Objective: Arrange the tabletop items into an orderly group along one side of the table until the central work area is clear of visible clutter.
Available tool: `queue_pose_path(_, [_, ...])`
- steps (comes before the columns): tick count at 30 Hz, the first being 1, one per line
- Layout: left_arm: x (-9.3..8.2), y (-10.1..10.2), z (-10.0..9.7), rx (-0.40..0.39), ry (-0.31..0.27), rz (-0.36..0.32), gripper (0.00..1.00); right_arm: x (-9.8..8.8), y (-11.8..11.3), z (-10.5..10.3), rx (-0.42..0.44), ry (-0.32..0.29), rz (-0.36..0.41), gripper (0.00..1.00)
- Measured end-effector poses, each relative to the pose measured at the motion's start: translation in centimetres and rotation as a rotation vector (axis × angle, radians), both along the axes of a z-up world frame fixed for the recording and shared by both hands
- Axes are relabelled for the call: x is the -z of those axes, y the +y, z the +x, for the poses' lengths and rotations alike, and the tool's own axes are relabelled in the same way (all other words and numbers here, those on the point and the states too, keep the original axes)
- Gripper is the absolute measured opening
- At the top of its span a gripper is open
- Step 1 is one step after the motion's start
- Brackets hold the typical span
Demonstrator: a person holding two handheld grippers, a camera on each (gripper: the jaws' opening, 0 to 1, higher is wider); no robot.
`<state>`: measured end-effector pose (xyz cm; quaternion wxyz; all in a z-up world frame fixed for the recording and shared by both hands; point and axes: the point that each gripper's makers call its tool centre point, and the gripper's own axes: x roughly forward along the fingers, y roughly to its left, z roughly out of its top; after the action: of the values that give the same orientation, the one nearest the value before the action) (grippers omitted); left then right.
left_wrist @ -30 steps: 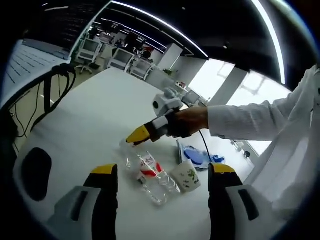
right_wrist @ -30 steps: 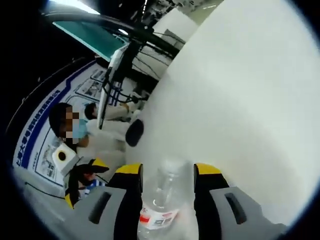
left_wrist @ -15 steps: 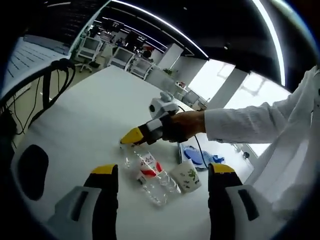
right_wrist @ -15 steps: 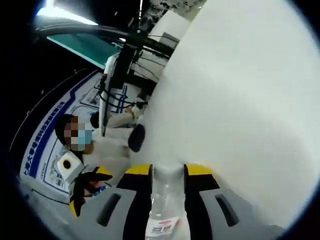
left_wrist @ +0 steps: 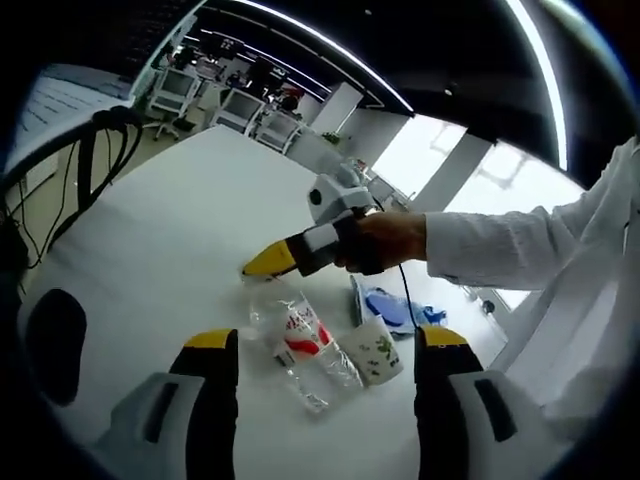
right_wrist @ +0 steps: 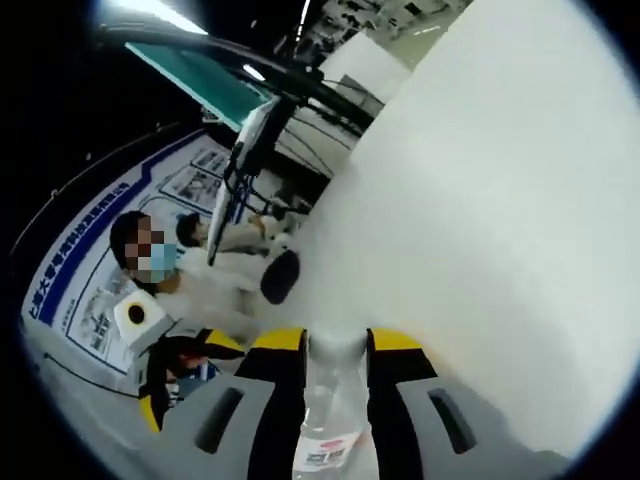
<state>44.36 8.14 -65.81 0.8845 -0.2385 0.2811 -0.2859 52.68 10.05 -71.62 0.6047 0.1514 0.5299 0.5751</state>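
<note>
1. In the left gripper view we look down on a wide white bench point(left_wrist: 190, 215) in a large office; desks and monitors point(left_wrist: 235, 100) stand far off, long ceiling lights run overhead, and bright windows lie to the right.
2. At the left edge of that view, black cables point(left_wrist: 95, 160) loop beside the bench, and a dark oval object point(left_wrist: 52, 335) lies on the bench near its edge.
3. Near the middle of the bench lies a clear plastic bottle point(left_wrist: 300, 345) on its side, with a red and white label; whether it holds liquid we cannot tell.
4. Just beside it to the right stands a white paper cup point(left_wrist: 378, 350) printed with green leaves; what is inside is hidden.
5. Behind the cup rests something blue point(left_wrist: 392, 308) on a flat piece, too blurred to identify.
6. Our left gripper point(left_wrist: 320, 345) has its fingers spread wide apart and holds nothing.
7. Our right gripper point(left_wrist: 272, 262), carried by a hand point(left_wrist: 390, 240) in a white sleeve, reaches in from the right; its yellow-tipped fingers sit at the bottle's neck end.
8. In the right gripper view, the right gripper's fingers point(right_wrist: 392, 345) are closed against the bottle's neck, gripping it, above the white bench, with people seated beyond a wall poster point(right_wrist: 90, 285).
</note>
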Motion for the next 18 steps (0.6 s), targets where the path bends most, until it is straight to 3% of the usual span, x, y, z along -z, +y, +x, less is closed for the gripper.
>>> queue_pose_path(8, [0.8, -0.8, 0.4, 0.035, 0.006, 0.006, 0.72, -2.0, 0.1, -1.0, -0.027, -0.146, 0.009, 0.20])
queue_pose_path(18, [3.3, -2.5, 1.2, 0.103, 0.039, 0.000, 0.69, -4.6, -0.2, -2.6, -0.017, -0.308, 0.018, 0.20])
